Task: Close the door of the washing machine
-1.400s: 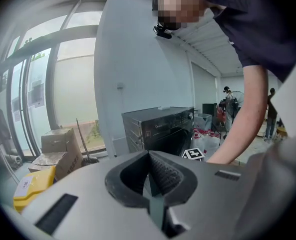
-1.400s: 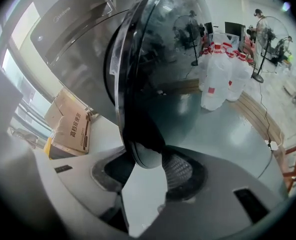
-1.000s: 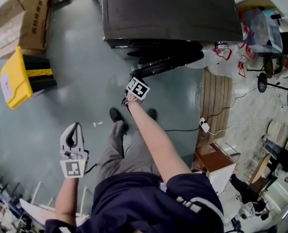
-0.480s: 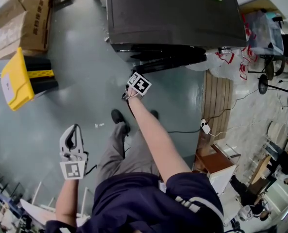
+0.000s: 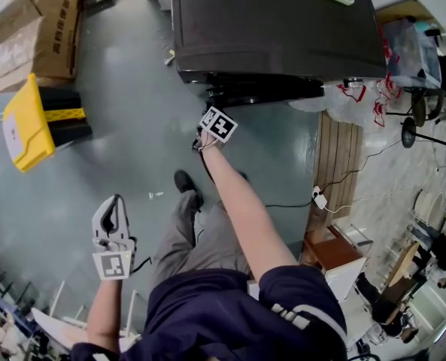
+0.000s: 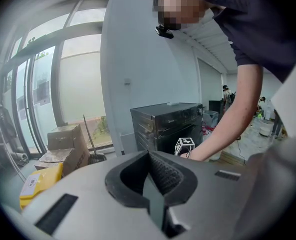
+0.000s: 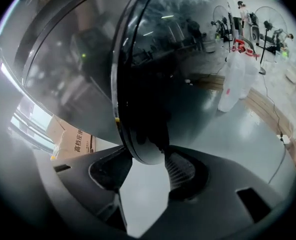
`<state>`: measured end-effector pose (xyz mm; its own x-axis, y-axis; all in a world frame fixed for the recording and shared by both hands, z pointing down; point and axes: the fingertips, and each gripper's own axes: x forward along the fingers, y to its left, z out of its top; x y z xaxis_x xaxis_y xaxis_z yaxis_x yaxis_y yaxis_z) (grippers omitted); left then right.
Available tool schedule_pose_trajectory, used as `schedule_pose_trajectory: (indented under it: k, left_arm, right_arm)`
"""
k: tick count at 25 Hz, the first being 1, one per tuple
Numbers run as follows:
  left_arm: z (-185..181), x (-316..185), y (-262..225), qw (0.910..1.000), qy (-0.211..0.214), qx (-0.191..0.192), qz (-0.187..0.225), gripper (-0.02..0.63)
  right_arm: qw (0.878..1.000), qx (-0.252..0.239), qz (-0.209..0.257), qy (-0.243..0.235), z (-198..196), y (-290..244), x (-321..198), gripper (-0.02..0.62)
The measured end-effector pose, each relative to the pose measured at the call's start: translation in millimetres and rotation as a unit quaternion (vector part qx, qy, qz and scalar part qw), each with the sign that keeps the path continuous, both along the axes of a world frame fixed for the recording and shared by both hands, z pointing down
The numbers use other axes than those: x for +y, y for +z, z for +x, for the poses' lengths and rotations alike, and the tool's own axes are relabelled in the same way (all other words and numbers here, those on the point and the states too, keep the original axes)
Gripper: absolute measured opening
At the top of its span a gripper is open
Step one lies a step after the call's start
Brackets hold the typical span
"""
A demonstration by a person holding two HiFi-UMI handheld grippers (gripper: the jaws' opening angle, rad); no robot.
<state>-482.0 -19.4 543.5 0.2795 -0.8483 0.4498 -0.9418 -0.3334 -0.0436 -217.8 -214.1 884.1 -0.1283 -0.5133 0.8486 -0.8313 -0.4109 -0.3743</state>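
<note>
The big dark washing machine (image 5: 275,21) stands at the far side of the grey floor (image 5: 117,149). Its round door (image 5: 268,90) is on the front, low down, and lies almost flat against the machine. The person leans forward and stretches the right arm out to it. The right gripper (image 7: 150,170) is at the door, and the door's shiny round edge sits between its two jaws. The jaws are apart and have just been opening; the right pad (image 7: 180,168) is right beside the door's edge, but I cannot tell if it touches. The left gripper (image 5: 117,201) hangs in the air near the person's left side, well away from the machine. Its two jaws are pressed together with nothing between them. Some cardboard boxes (image 5: 34,28) and a yellow thing (image 5: 27,119) lie on the floor off to the left. White bags (image 5: 343,100) lie just beside the machine on the right.
</note>
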Motion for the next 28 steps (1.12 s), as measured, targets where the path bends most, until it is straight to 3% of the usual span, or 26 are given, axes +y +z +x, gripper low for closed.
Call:
schedule_pose_trajectory:
  k: [8,12,18,21,28]
  left_arm:
    - [-4,-1,4,0.9999,-0.004,-0.002,-0.010,0.023]
    - [-2,-2,8,0.9999,-0.007,-0.002,-0.014,0.023]
    - [-4,-2,11,0.9999,-0.006,0.000,-0.014,0.023]
    - [-3,-2,17,0.9998,-0.008,0.001,-0.021,0.023]
    - [3,-7,18,0.9999,-0.002,0.000,-0.017,0.023]
  right_arm:
    - [0.998,0.009,0.027,-0.065,-11,-1,-14,0.222]
    - [0.993,0.038,0.049,-0.097,-6,-6,-18,0.219]
    - [0.972,0.040,0.098,-0.211,-9,-7,-11,0.186]
    - [0.961,0.066,0.090,-0.252,-10,-8,-13,0.099]
    - [0.964,0.088,0.092,-0.234,-7,-6,-15,0.091]
